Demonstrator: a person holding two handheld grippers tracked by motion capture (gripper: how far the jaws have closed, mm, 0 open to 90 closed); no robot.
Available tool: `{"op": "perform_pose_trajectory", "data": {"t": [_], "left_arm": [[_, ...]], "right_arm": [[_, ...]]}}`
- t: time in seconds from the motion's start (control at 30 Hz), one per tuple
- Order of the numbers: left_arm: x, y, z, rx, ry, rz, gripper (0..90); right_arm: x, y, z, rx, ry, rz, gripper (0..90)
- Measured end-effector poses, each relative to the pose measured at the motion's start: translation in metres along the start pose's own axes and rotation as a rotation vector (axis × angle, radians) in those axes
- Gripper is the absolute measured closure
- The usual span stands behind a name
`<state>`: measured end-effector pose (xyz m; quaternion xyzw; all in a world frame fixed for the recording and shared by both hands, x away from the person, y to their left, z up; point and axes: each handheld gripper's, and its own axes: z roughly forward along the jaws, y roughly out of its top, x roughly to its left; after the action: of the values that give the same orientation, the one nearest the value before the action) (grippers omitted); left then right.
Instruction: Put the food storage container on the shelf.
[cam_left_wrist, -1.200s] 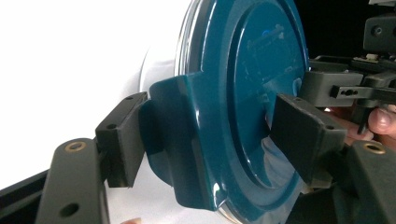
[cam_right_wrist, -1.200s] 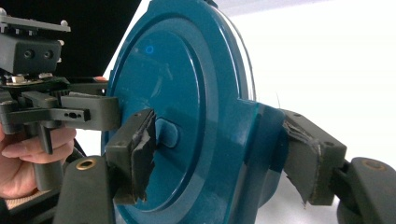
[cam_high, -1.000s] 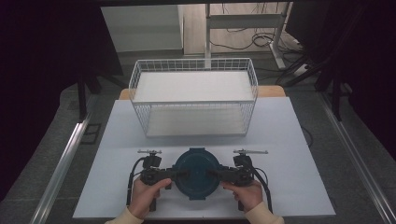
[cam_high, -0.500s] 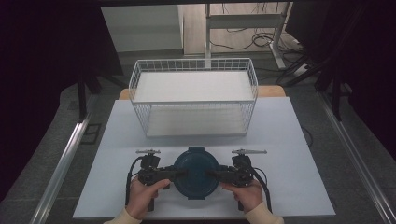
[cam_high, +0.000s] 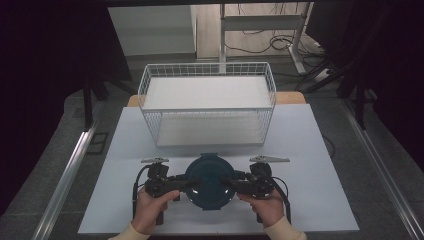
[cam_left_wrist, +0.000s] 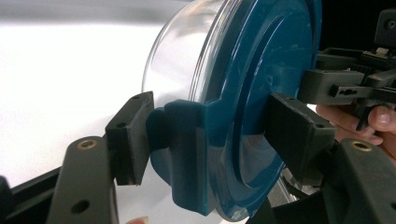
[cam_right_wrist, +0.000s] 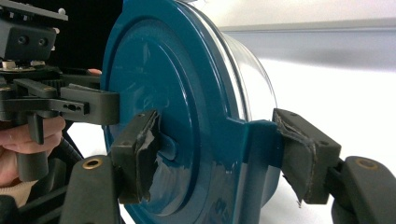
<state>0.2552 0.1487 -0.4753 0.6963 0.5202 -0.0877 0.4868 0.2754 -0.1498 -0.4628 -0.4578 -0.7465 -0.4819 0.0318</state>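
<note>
container (cam_high: 209, 181) at 6 o'clock on the table (cam_high: 320, 150), teal lid facing up, axis vertical, clear bowl beneath | left gripper (cam_high: 181, 183) jaws just closing, clamped on the 9 o'clock lid tab | right gripper (cam_high: 231, 182) gripping the 3 o'clock tab | wire basket (cam_high: 207, 102) at 12 o'clock

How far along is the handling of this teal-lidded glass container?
Done: both grippers have taken hold. The left gripper has just closed on the lid's latch tab, and the right gripper clamps the opposite tab of the container, which sits near the table's front edge. Left: probably moving it into the wire basket, which holds nothing yet.
</note>
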Motion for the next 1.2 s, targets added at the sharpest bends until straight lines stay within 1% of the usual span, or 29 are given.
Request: {"op": "perform_pose_trajectory", "data": {"t": [0.13,0.17,0.33,0.53,0.67,0.87,0.9,0.93,1.03,1.07,1.1,1.13,1.17,1.2], "left_arm": [[-0.002,0.003,-0.002,-0.003,0.002,0.012,34.4],[-0.003,0.004,-0.003,-0.007,0.0,0.017,34.4],[-0.006,0.007,-0.007,-0.01,-0.006,0.03,34.8],[-0.008,0.013,-0.011,-0.02,-0.008,0.036,34.9],[-0.011,0.018,-0.015,-0.023,-0.007,0.058,35.0],[-0.014,0.028,-0.018,-0.036,-0.016,0.064,35.1],[-0.016,0.032,-0.02,-0.041,-0.017,0.071,35.1],[-0.016,0.032,-0.02,-0.041,-0.017,0.071,35.1],[-0.021,0.043,-0.025,-0.05,-0.014,0.088,35.1],[-0.021,0.043,-0.025,-0.05,-0.014,0.088,35.1],[-0.023,0.049,-0.027,-0.061,-0.014,0.094,35.1],[-0.023,0.049,-0.027,-0.061,-0.014,0.094,35.1],[-0.025,0.052,-0.028,-0.072,-0.012,0.097,35.1],[-0.026,0.055,-0.029,-0.072,-0.011,0.102,35.1]], "right_arm": [[0.002,0.003,-0.002,-0.001,0.001,-0.007,34.0],[0.004,0.005,-0.003,-0.004,-0.001,-0.017,34.0],[0.007,0.01,-0.006,-0.01,-0.002,-0.035,34.0],[0.012,0.02,-0.009,-0.014,-0.007,-0.058,34.0],[0.014,0.025,-0.011,-0.017,-0.006,-0.069,34.1],[0.017,0.035,-0.015,-0.036,-0.011,-0.086,34.2],[0.019,0.04,-0.017,-0.041,-0.015,-0.095,34.3],[0.019,0.04,-0.017,-0.041,-0.015,-0.095,34.3],[0.022,0.049,-0.021,-0.054,-0.014,-0.104,34.3],[0.022,0.049,-0.021,-0.054,-0.014,-0.104,34.3],[0.024,0.055,-0.022,-0.062,-0.015,-0.111,34.3],[0.024,0.055,-0.022,-0.062,-0.015,-0.111,34.3],[0.025,0.058,-0.023,-0.065,-0.015,-0.114,34.4],[0.025,0.062,-0.025,-0.068,-0.015,-0.119,34.4]]}}
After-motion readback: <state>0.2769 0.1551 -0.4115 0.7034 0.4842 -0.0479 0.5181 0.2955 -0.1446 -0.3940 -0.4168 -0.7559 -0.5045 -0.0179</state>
